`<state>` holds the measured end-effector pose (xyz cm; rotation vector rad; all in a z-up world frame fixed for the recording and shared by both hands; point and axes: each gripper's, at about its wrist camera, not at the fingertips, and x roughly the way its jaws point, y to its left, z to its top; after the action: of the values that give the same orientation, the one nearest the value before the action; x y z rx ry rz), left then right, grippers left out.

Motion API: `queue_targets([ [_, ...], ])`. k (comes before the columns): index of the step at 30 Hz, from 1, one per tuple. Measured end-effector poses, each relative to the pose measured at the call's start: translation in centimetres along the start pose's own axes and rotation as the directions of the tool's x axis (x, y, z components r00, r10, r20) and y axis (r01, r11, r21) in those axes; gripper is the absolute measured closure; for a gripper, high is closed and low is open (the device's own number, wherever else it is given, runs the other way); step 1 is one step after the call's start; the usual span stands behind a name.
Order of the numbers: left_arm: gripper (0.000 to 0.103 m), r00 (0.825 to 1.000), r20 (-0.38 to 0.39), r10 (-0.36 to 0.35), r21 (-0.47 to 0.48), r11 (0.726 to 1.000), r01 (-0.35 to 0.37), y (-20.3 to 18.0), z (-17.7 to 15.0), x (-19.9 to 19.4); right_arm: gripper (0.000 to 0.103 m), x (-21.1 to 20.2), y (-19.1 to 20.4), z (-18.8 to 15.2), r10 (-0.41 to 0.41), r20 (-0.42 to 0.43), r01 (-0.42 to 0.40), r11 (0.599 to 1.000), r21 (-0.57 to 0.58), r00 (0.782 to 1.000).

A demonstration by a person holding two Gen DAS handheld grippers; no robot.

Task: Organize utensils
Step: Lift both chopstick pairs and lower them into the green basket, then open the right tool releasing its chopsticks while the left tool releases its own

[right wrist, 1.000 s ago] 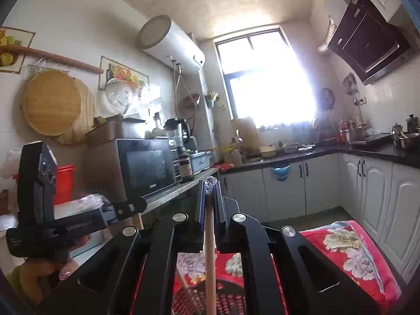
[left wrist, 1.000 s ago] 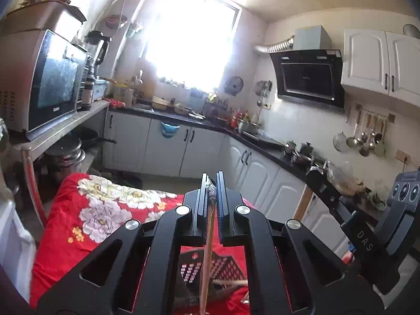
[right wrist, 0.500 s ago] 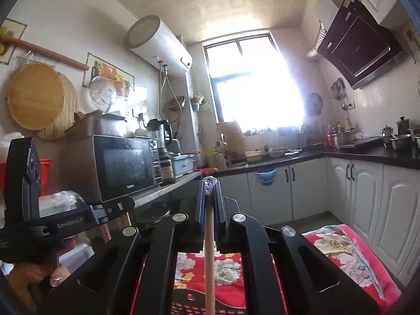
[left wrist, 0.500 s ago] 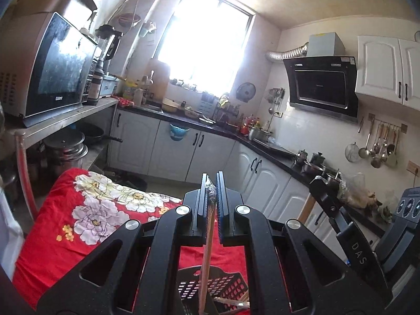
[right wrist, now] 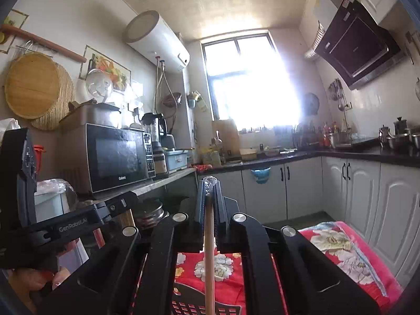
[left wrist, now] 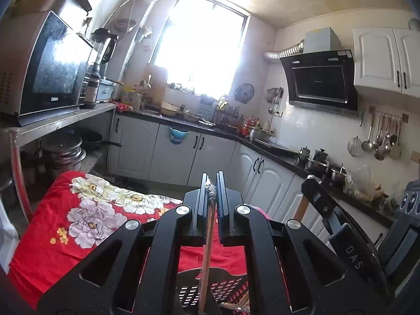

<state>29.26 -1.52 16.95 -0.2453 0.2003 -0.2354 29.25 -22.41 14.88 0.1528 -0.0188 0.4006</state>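
Pinching thin wooden chopsticks (left wrist: 208, 239) (tips foil-wrapped), both grippers (left wrist: 212, 183) hang above a slotted dark basket (left wrist: 231, 287).

2 wrist cams face window (left wrist: 204, 52) (low, level); share microwave (right wrist: 115, 157)

Taking the slotted black basket (left wrist: 210, 288) as reference: it sits on the red floral cloth (left wrist: 86, 225), directly below both grippers. The cloth to the left of the basket lies bare and offers open passage. Beyond the basket, open floor runs to the white base cabinets (left wrist: 162, 152). Left of the basket, a metal shelf (left wrist: 65, 118) carrying a microwave (left wrist: 50, 68) bounds the space, with stacked pots (left wrist: 63, 152) beneath. Right of the basket, the dark countertop (left wrist: 275, 149) with its pots closes that side.
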Motion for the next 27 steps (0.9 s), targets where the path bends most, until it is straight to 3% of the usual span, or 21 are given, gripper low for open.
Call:
queue_targets([
  [8, 0.100, 0.999, -0.040, -0.005, 0.003, 1.000, 0.005, 0.5, -1.7, 1.0, 0.096, 0.3, -0.3, -1.6, 0.002, -0.043, -0.001, 1.000, 0.025, 0.999],
  [25, 0.100, 0.993, -0.117, -0.004, -0.029, 1.000, 0.000, 2.6, -4.4, 0.7, 0.062, -2.8, -1.1, -2.6, -0.022, -0.114, 0.032, 0.996, 0.086, 0.993],
  [27, 0.095, 0.992, -0.128, -0.006, -0.033, 0.999, 0.001, 2.8, -4.5, 0.6, 0.057, -3.4, -1.2, -2.7, -0.031, -0.124, 0.042, 0.995, 0.089, 0.992],
])
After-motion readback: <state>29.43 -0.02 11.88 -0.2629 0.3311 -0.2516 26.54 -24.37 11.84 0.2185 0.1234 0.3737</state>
